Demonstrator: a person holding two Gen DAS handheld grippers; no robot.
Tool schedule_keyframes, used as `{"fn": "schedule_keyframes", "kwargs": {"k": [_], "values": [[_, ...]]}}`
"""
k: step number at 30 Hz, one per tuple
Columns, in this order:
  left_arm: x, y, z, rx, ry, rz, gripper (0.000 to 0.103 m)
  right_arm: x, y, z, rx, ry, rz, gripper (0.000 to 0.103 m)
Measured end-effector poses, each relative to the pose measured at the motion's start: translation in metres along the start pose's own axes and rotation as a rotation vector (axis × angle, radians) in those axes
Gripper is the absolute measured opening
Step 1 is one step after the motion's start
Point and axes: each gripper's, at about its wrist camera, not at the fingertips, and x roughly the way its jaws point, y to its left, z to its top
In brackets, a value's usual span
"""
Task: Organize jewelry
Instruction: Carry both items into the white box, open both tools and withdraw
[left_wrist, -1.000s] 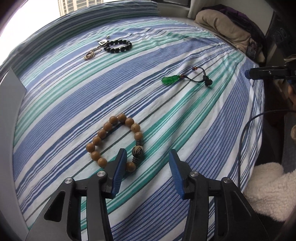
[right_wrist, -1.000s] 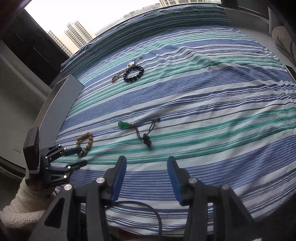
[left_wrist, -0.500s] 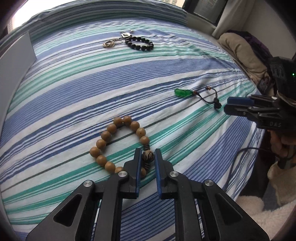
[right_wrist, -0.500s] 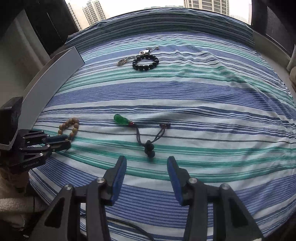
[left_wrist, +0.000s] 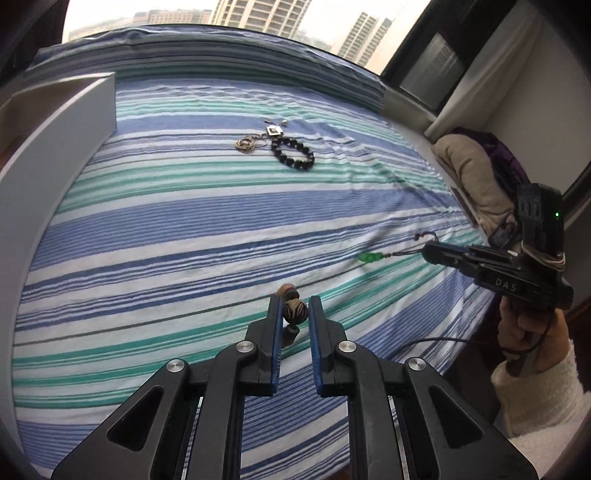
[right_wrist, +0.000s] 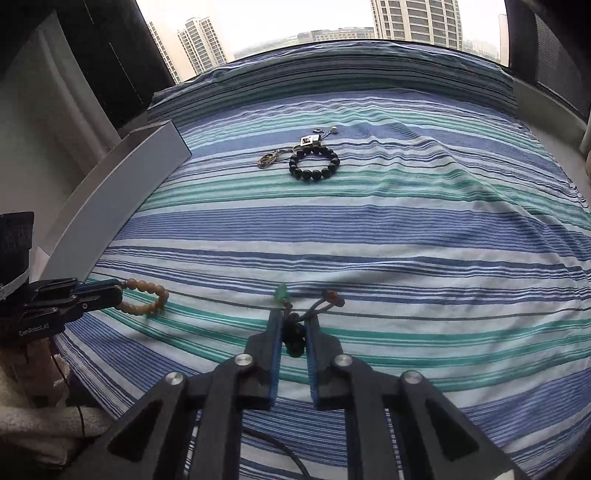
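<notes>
My left gripper (left_wrist: 295, 308) is shut on the wooden bead bracelet (left_wrist: 295, 310), pinching its striped bead; the brown beads hang from it in the right wrist view (right_wrist: 147, 295), lifted off the striped bedspread (left_wrist: 184, 221). My right gripper (right_wrist: 293, 326) is shut on the dark knot of the green pendant cord (right_wrist: 293, 336); the green pendant (right_wrist: 281, 293) trails in front, and it also shows in the left wrist view (left_wrist: 369, 256). A black bead bracelet (right_wrist: 314, 164) lies far back beside a gold chain (right_wrist: 269, 158) and a small square charm (right_wrist: 307, 140).
A grey-white board (right_wrist: 122, 206) stands along the bed's left edge. A beige and purple heap of fabric (left_wrist: 476, 173) lies off the bed's right side. A black cable (left_wrist: 436, 341) hangs at the near edge. Windows run behind the bed.
Both grippers have closed: the left on the wooden bracelet's striped bead and raised it, the right moved forward and shut on the pendant cord's knot.
</notes>
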Motion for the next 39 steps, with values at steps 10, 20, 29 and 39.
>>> {"fn": "schedule_keyframes", "kwargs": {"k": [10,20,29,39], "values": [[-0.116,0.031,0.012,-0.139,-0.148,0.034,0.011,-0.059,0.088,0.042,-0.118,-0.11,0.148,0.012],[-0.222,0.139,0.005,-0.358,-0.299,0.297,0.011,-0.04,0.231,0.099,-0.365,-0.144,0.312,0.012],[-0.231,0.227,0.005,-0.484,-0.31,0.472,0.011,0.012,0.359,0.142,-0.514,-0.102,0.415,0.012],[-0.192,0.282,0.001,-0.555,-0.235,0.464,0.011,0.099,0.43,0.167,-0.538,0.022,0.392,0.012]]}}
